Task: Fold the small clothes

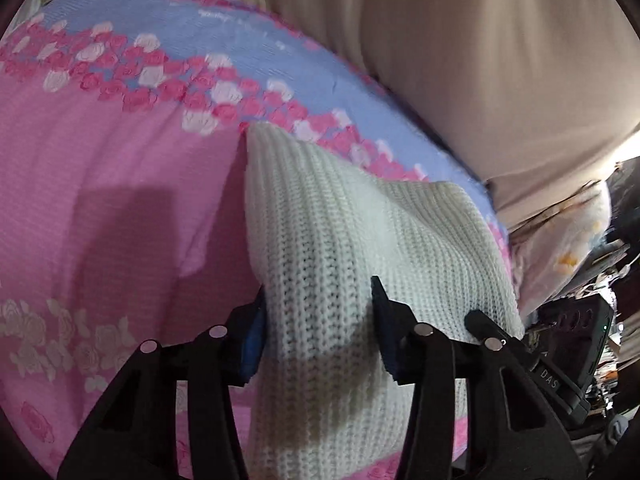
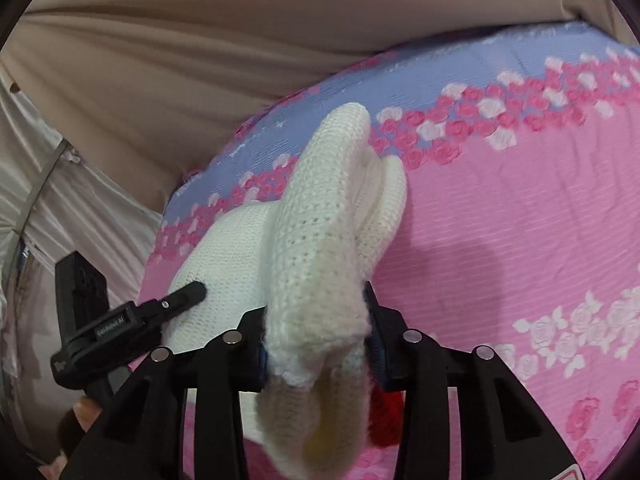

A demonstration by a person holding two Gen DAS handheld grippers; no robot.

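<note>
A small white knitted garment (image 1: 340, 240) is stretched over a bed covered by a pink and blue rose-print sheet (image 1: 100, 184). My left gripper (image 1: 318, 312) is shut on one end of the knit. My right gripper (image 2: 316, 320) is shut on a bunched fold of the same white knit (image 2: 320, 220), which rises ahead of the fingers. A red patch (image 2: 386, 408) shows under the knit by the right finger. The left gripper (image 2: 188, 294) shows in the right wrist view, touching the garment's far end.
The rose-print sheet (image 2: 520, 208) fills the right of the right wrist view. Beige fabric (image 1: 480, 60) lies along the far edge of the bed, also in the right wrist view (image 2: 200, 40). Clutter (image 1: 600, 280) sits past the bed's right edge. The right gripper's body (image 1: 568, 344) shows at the right.
</note>
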